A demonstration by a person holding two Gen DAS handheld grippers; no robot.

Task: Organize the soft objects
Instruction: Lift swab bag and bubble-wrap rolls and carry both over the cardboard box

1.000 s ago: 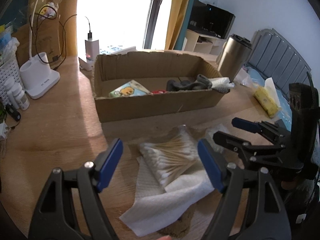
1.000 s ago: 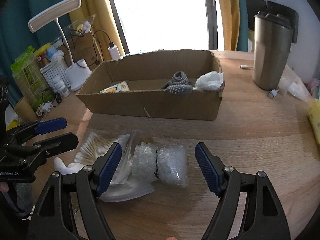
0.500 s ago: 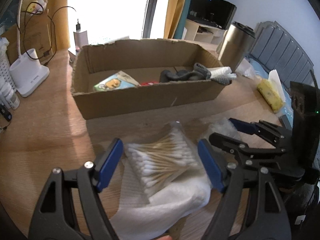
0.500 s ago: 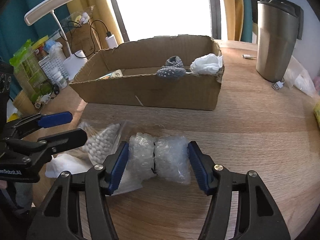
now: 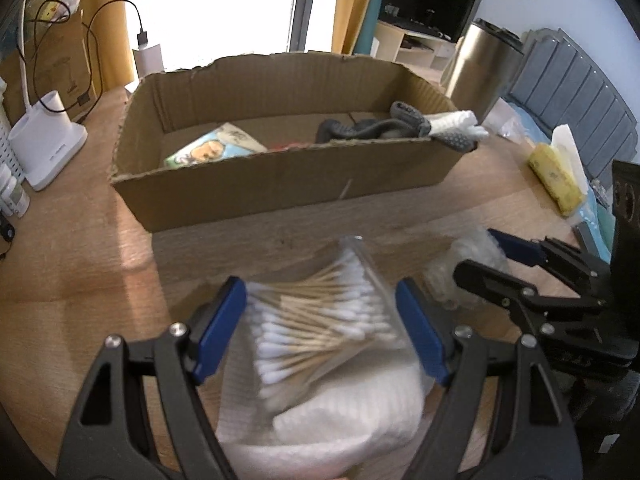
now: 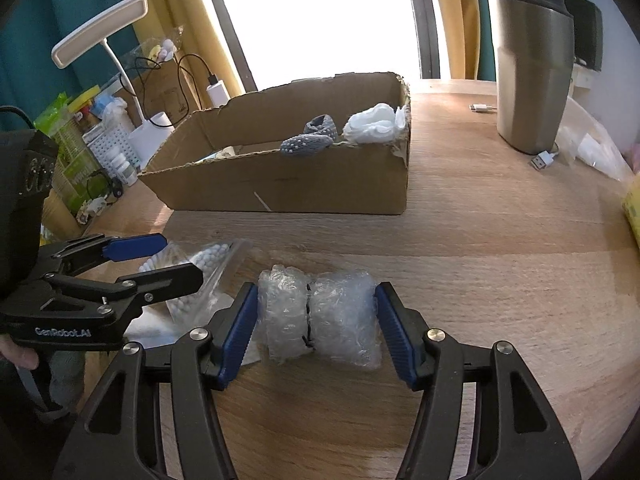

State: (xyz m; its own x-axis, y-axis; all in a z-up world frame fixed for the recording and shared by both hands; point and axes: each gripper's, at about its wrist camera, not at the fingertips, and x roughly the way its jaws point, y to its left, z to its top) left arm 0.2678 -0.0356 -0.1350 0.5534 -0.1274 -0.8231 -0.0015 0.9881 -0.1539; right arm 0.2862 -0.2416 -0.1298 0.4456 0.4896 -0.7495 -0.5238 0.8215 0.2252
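My left gripper (image 5: 320, 320) is closed around a clear bag of cotton swabs (image 5: 320, 320), with a white paper towel (image 5: 340, 428) under it. My right gripper (image 6: 316, 320) is shut on a bubble-wrap bundle (image 6: 320, 316) tied in the middle, resting on the wooden table (image 6: 480, 264). A cardboard box (image 5: 280, 184) stands behind, holding a grey sock (image 6: 308, 144), a white cloth (image 6: 372, 124) and a picture packet (image 5: 212, 148). In the right wrist view the left gripper (image 6: 156, 260) is at the left, on the swab bag (image 6: 200, 272).
A steel tumbler (image 6: 532, 72) and a USB cable (image 6: 544, 160) stand at the right. A white desk lamp (image 6: 100, 32), a charger (image 6: 218, 92) and a white basket (image 6: 112, 144) crowd the left. A yellow tissue pack (image 5: 556, 176) lies at the far right.
Both grippers have narrowed: the right one closed onto the bubble-wrap bundle, the left one closed in on the swab bag. Both moved nearer the box.
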